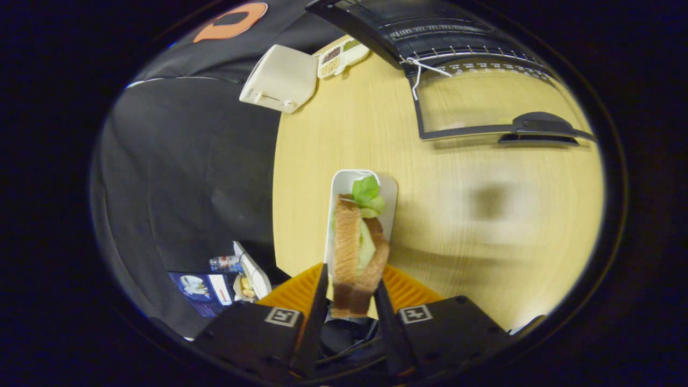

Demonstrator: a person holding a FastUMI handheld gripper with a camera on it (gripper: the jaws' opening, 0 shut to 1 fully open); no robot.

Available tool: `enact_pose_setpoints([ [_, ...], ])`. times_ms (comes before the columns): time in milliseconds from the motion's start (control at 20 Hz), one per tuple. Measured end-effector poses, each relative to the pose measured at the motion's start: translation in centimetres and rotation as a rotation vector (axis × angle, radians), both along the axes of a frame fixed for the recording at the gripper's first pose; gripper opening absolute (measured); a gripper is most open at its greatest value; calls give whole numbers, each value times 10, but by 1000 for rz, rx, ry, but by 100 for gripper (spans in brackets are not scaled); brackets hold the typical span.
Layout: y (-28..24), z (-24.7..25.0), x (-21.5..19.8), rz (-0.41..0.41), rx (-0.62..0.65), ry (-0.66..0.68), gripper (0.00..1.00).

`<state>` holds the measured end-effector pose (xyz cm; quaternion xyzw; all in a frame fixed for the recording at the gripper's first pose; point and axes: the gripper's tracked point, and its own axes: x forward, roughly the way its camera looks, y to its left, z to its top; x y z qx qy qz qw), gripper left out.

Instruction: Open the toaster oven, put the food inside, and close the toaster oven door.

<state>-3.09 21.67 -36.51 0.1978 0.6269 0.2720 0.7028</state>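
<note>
The gripper [352,293] pointed down over a round pale wooden table [457,215], and it had the sandwich [357,252] clamped between its two fingers, which had closed in until each pressed against a slice of toasted bread. The sandwich stood on edge in that grip, its near end caught between the fingertips and the rest of it reaching out ahead of them, with a pale green filling showing between the slices and a leaf of lettuce [367,192] sticking out at the far end. Right under it, on the table, lay a narrow white tray [337,188]; whether the sandwich touched the tray or hung just above it I could not tell. Well beyond the fingers, on the far side of the table, the toaster oven [430,27] stood with its glass door [484,105] dropped flat open toward the sandwich, the dark handle [543,126] at the door's near edge and a wire rack [467,54] visible at the mouth. Beside the oven, a small divided box of seeds or grains [341,56] sat on the table, and near it a white boxy appliance [280,79] sat at the table's edge. Off the table, down by the fingers, there was a small clutter of things I could not make out.
</note>
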Motion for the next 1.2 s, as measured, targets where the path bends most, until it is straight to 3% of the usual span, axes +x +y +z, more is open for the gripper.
enact_pose_setpoints([
  [100, -3, 11, 0, 8, 2, 2, 39],
  [350, -12, 61, -3, -23, 110, -5, 34],
  [600, -56, 114, 27, -86, 159, -171, 34],
  [850, -105, 136, 68, -277, 235, -228, 34],
  [1200, -148, 106, 142, -611, 351, -239, 34],
])
